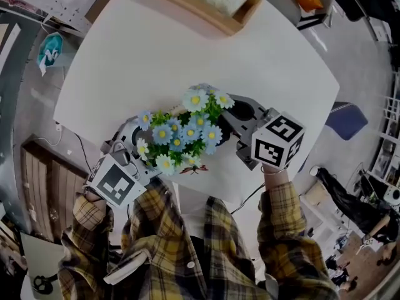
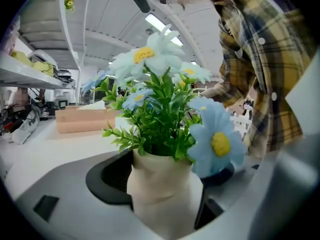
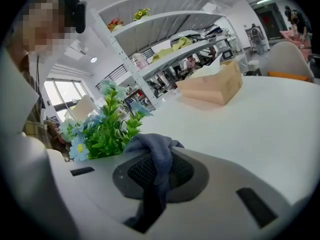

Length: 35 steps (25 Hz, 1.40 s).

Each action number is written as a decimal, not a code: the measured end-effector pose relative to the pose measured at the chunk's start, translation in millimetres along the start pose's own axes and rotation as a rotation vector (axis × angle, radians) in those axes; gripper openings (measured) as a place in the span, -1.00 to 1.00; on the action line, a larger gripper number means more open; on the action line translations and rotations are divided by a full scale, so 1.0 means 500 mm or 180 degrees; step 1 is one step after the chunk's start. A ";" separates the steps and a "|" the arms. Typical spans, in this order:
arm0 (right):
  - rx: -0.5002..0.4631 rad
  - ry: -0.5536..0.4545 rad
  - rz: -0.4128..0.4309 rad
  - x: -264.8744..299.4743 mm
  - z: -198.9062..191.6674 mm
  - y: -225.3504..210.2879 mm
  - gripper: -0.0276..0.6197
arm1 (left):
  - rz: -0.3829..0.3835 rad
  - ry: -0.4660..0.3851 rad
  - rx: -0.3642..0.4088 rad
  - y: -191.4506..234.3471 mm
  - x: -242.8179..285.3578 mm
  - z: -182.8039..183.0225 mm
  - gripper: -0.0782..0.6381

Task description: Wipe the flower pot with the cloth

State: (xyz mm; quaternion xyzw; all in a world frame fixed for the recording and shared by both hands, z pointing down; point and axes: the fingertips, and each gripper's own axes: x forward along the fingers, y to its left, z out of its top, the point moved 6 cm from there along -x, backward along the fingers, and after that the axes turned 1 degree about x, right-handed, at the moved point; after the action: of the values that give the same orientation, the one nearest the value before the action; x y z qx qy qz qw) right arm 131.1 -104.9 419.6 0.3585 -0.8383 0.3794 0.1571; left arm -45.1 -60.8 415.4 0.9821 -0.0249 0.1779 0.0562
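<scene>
A cream flower pot (image 2: 161, 186) with green leaves and pale blue daisies (image 2: 150, 56) stands between the jaws of my left gripper (image 2: 165, 206), which is shut on it. From the head view the blooms (image 1: 184, 133) hide the pot, and the left gripper (image 1: 142, 144) reaches in from the lower left. My right gripper (image 3: 155, 184) is shut on a grey-blue cloth (image 3: 159, 153) that bunches up above its jaws. It sits just right of the flowers (image 3: 102, 129), and the right gripper (image 1: 232, 119) is close against the plant in the head view.
The plant is near the front edge of a white table (image 1: 187, 61). A wooden tissue box (image 1: 209, 2) stands at the far edge, also seen as the box (image 3: 212, 86) beyond the cloth. Shelves and chairs surround the table.
</scene>
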 end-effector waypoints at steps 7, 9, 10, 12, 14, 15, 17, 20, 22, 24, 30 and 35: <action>-0.0199 0.0345 0.0544 -0.001 0.009 -0.013 -0.84 | -0.0620 0.0135 0.0268 0.001 0.019 0.012 0.33; -0.0248 0.0444 0.0755 0.001 0.011 -0.014 -0.84 | -0.0808 0.0153 0.0347 -0.010 0.031 0.018 0.33; -0.0282 0.0527 0.0892 0.006 0.011 -0.012 -0.84 | -0.0913 0.0159 0.0391 -0.015 0.037 0.020 0.33; -0.0355 0.0764 0.1194 0.025 0.010 -0.005 -0.84 | -0.1137 0.0199 0.0488 -0.020 0.041 0.019 0.33; -0.0388 0.1017 0.1441 0.047 0.009 0.002 -0.84 | -0.1323 0.0268 0.0574 -0.019 0.041 0.016 0.33; -0.0387 0.1115 0.1517 0.055 0.009 0.004 -0.84 | -0.1376 0.0292 0.0597 -0.016 0.041 0.016 0.33; -0.0366 0.1218 0.1585 0.061 0.010 0.006 -0.84 | -0.1398 0.0321 0.0592 -0.014 0.040 0.015 0.33; -0.0330 0.1138 0.1543 0.053 0.006 0.002 -0.84 | -0.1214 0.0295 0.0475 -0.011 0.030 0.008 0.34; -0.0279 0.1012 0.1467 0.043 0.002 0.000 -0.84 | -0.0945 0.0243 0.0334 -0.006 0.009 -0.002 0.34; -0.0218 0.0882 0.1385 0.030 -0.006 0.002 -0.84 | -0.0552 0.0206 0.0190 0.005 -0.023 -0.011 0.34; 0.0004 0.0466 0.0880 -0.015 -0.051 0.025 -0.84 | 0.0366 0.0219 -0.0218 -0.022 -0.114 -0.031 0.34; 0.0362 0.0074 0.0319 -0.044 -0.097 0.061 -0.84 | 0.0776 0.0170 -0.0724 -0.093 -0.108 -0.045 0.34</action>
State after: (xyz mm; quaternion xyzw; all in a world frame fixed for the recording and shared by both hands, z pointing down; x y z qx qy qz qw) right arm 123.9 -43.9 423.8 0.3201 -0.8305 0.4379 0.1270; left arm -100.0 -10.3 412.6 0.9540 -0.1623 0.2055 0.1457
